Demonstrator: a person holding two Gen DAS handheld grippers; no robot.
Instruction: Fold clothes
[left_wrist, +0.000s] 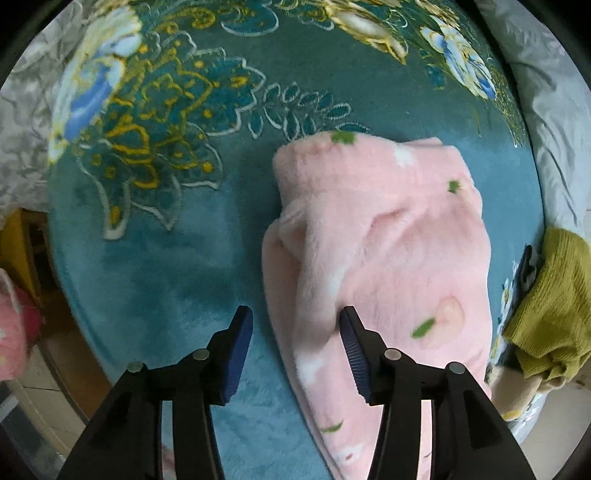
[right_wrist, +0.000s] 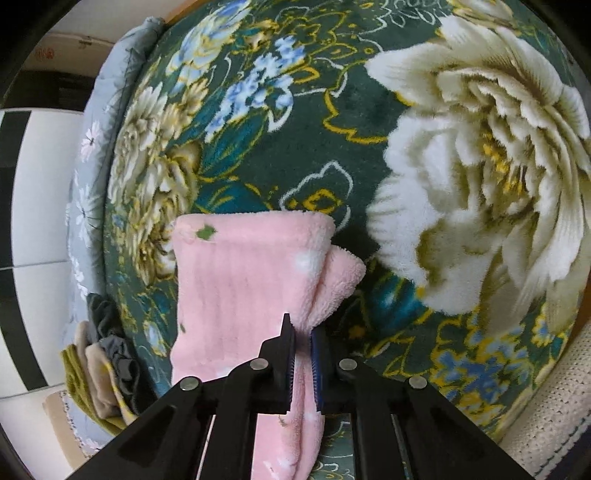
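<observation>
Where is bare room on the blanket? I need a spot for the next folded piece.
Free: the plain teal stretch of the floral blanket left of the pink fleece garment, and the big white flower to its right. Crowded: the edge by the olive knit pile.

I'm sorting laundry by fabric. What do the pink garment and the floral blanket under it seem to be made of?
The pink fluffy garment with green leaf prints looks like plush fleece: a soft matte nap, rounded thick folds, no visible weave. The teal floral blanket looks like thick plush mink-style pile, probably synthetic: the fibres show brushed tufts and a slight sheen on the big cream flower. Fibre content cannot be told.
</observation>
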